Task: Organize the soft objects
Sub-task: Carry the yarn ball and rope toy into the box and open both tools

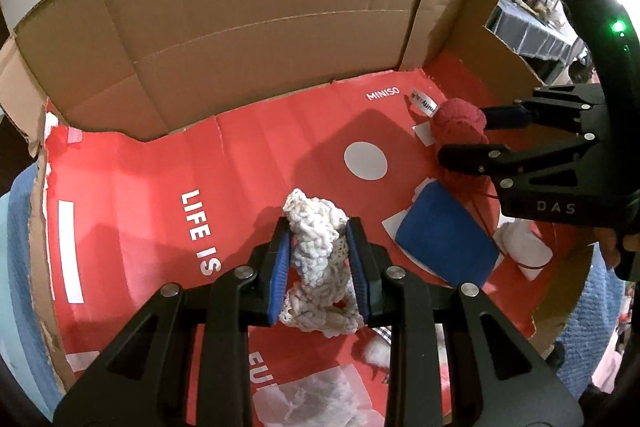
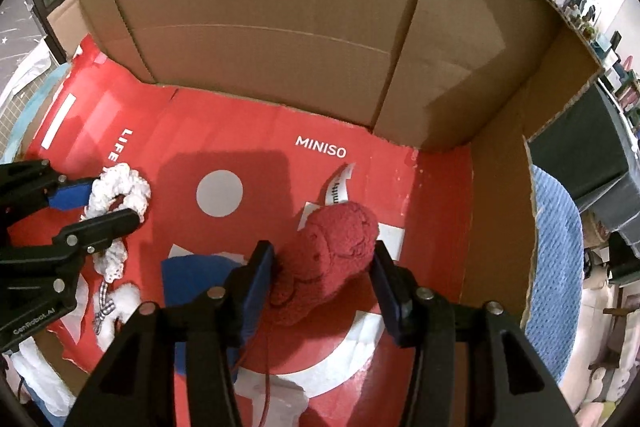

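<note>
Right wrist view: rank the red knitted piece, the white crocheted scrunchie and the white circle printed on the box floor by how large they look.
1. red knitted piece, though it lies nearest the camera
2. white crocheted scrunchie, partly hidden by the left tongs
3. white circle

White crochet piece (image 1: 320,259); red knit bundle (image 2: 336,251); red-printed cardboard box (image 1: 240,27).

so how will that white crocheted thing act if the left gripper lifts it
Probably floppy: the white crocheted piece bunches and sags between the left gripper pads. Likely light, being open lacy yarn. Its loose end trails, so it may dangle or snag.
</note>
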A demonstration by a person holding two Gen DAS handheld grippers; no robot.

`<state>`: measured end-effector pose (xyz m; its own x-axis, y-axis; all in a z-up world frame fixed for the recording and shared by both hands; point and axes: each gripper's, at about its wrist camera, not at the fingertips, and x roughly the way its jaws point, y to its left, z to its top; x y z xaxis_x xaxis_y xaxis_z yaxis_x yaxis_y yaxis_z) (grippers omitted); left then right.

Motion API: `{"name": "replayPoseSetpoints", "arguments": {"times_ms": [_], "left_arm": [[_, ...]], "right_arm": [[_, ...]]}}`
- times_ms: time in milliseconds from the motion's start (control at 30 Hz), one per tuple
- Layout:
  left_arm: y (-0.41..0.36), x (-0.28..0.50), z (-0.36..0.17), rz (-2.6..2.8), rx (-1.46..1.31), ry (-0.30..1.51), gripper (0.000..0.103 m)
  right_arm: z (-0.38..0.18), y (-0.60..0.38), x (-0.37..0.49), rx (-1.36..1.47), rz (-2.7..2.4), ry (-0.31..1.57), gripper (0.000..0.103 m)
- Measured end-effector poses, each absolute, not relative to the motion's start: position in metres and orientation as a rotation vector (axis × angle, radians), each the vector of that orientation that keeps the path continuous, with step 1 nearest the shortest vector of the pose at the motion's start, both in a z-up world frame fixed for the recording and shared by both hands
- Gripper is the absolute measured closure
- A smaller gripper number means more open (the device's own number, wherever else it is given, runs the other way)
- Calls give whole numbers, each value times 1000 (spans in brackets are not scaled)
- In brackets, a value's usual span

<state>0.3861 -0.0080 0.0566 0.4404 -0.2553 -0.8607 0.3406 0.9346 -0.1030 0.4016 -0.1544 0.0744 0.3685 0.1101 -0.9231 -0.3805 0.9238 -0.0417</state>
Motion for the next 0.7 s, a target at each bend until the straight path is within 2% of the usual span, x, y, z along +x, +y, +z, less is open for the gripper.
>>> {"name": "replayPoseSetpoints", "arguments": {"times_ms": [333, 400, 433, 467, 700], "left_arm": [[-8, 393, 51, -357, 76, 1064, 73], [-7, 392, 51, -355, 78, 1060, 66], [-7, 392, 52, -352, 76, 1054, 48], [-6, 391, 53, -348, 74, 1043, 39], [-3, 389, 62, -343, 68, 1009, 39]], "right_arm": [[75, -158, 405, -268, 311, 1167, 45], [75, -158, 404, -275, 308, 1167, 45], [73, -163, 404, -276, 308, 1167, 45], [73, -164, 404, -278, 306, 1168, 44], [69, -153, 405, -292, 301, 1170, 40]]}}
